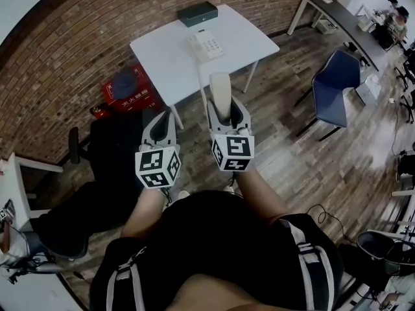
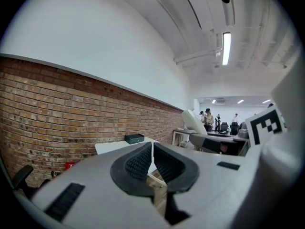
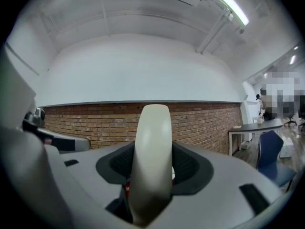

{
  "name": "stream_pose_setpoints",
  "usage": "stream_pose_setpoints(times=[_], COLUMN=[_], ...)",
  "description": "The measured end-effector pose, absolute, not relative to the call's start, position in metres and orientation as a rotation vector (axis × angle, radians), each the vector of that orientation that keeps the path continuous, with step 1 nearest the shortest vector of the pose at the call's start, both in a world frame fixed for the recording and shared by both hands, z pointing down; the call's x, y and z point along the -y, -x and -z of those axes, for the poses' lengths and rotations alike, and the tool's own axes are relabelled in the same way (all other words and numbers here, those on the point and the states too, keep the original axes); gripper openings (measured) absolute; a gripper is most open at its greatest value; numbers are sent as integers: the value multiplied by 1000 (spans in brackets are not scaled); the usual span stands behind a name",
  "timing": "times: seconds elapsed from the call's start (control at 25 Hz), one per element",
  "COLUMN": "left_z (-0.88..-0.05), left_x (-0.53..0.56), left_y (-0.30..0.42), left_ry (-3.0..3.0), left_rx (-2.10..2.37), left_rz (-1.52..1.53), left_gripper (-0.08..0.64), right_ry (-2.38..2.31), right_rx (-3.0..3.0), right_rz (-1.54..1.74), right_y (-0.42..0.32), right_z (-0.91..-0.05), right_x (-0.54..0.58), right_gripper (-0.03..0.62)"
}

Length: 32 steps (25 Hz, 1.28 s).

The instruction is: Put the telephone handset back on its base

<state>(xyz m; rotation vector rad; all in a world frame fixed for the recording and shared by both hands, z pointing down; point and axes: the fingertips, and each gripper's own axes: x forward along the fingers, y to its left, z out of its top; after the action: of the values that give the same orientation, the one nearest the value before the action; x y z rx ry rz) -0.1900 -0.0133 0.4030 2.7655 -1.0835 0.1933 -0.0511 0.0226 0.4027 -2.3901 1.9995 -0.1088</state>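
A cream telephone handset stands upright between the jaws of my right gripper, which is shut on it. In the right gripper view the handset fills the gap between the dark pads and rises above them. The telephone base, white with a keypad, sits on a white table well ahead of both grippers. A thin cord runs from the base towards the handset. My left gripper is beside the right one; its ribbed pads meet with nothing between them.
A dark box lies at the table's far edge. A red case stands against the brick wall to the left, and a black office chair is beside my left gripper. A blue chair and a long desk are on the right.
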Motion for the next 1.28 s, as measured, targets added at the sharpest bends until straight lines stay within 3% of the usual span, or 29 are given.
stream_pose_setpoints(times=[1.28], left_z=[-408], left_x=[-63], left_y=[71], left_ry=[-2745], left_rx=[1242], left_rz=[-168], left_gripper=[12], right_ry=[2190], right_rx=[-2156], right_rz=[96], right_y=[-56], right_z=[-406], right_x=[-76], right_gripper=[205])
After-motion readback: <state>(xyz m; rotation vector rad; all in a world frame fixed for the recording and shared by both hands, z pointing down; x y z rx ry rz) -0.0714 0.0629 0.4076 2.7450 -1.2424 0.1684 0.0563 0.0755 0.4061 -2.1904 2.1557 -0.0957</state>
